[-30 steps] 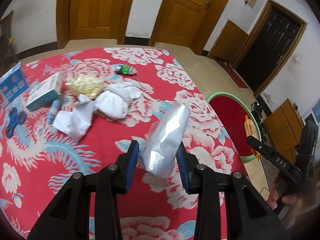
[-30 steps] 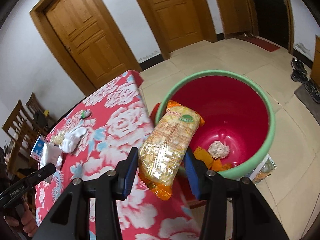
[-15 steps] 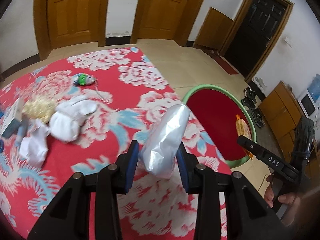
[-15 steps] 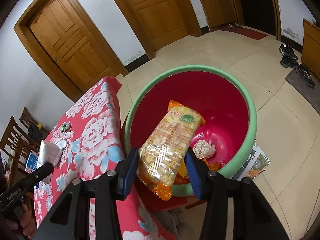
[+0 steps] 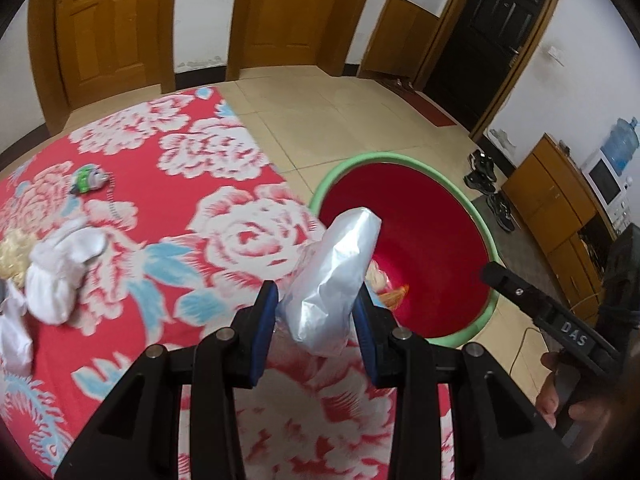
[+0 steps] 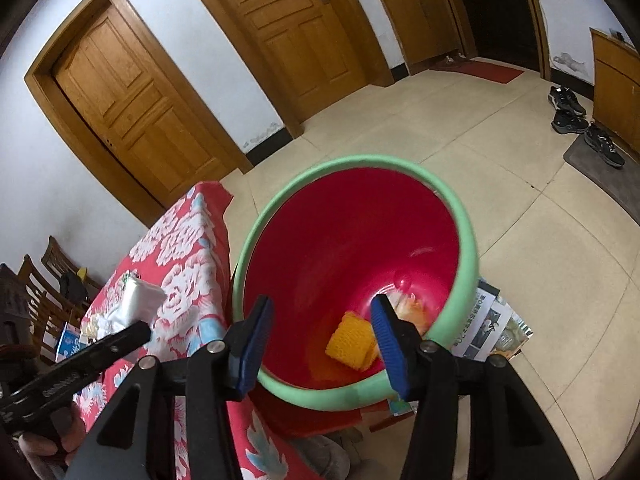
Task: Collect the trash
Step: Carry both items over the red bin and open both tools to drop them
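Note:
My left gripper [image 5: 316, 320] is shut on a crumpled silver foil bag [image 5: 336, 276] and holds it above the table edge, beside the red bin with a green rim [image 5: 400, 158]. The bag also shows in the right wrist view [image 6: 136, 304]. My right gripper [image 6: 322, 336] is open and empty above the bin [image 6: 360, 162]. Inside the bin lie the orange snack packet [image 6: 352, 340] and other blurred trash [image 6: 406, 306]. White crumpled tissues [image 5: 60, 272] and a yellowish wad [image 5: 14, 248] lie on the red floral tablecloth [image 5: 224, 184].
A small green toy [image 5: 88, 178] lies far back on the table. Blue boxes [image 6: 68, 340] sit at the table's far end. Magazines [image 6: 492, 324] lie on the floor by the bin. Shoes [image 6: 576, 120] and a wooden cabinet [image 5: 560, 200] stand to the right. Wooden chairs [image 6: 44, 280] stand behind the table.
My right gripper opened and the orange snack packet dropped into the bin. My left gripper carried the silver bag rightward toward the bin.

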`<state>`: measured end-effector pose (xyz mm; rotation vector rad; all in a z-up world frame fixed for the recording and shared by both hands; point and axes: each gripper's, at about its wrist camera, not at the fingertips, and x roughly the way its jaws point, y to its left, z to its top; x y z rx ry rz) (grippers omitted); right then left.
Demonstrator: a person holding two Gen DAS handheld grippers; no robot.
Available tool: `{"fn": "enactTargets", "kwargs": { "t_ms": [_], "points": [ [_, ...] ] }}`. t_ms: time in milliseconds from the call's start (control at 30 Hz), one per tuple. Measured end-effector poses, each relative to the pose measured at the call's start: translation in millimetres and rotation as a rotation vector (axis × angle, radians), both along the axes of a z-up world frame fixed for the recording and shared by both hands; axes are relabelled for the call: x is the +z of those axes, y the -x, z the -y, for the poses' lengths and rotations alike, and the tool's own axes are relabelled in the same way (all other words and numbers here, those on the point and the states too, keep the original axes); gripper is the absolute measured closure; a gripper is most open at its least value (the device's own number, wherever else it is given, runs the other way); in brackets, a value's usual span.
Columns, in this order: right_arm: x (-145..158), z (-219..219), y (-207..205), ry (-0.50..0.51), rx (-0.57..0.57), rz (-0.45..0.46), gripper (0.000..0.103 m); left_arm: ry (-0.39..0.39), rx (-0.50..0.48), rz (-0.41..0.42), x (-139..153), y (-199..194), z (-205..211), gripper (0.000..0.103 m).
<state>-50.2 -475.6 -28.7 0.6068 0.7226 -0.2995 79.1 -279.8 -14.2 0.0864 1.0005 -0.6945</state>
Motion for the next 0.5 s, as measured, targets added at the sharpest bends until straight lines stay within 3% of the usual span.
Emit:
{"fn": "enactTargets", "kwargs": {
  "t_ms": [500],
  "points": [
    [2, 21, 20, -0.016, -0.077, 0.024, 0.047, -0.019, -0.114, 0.014, -17, 4, 52, 0.065]
  ]
}}
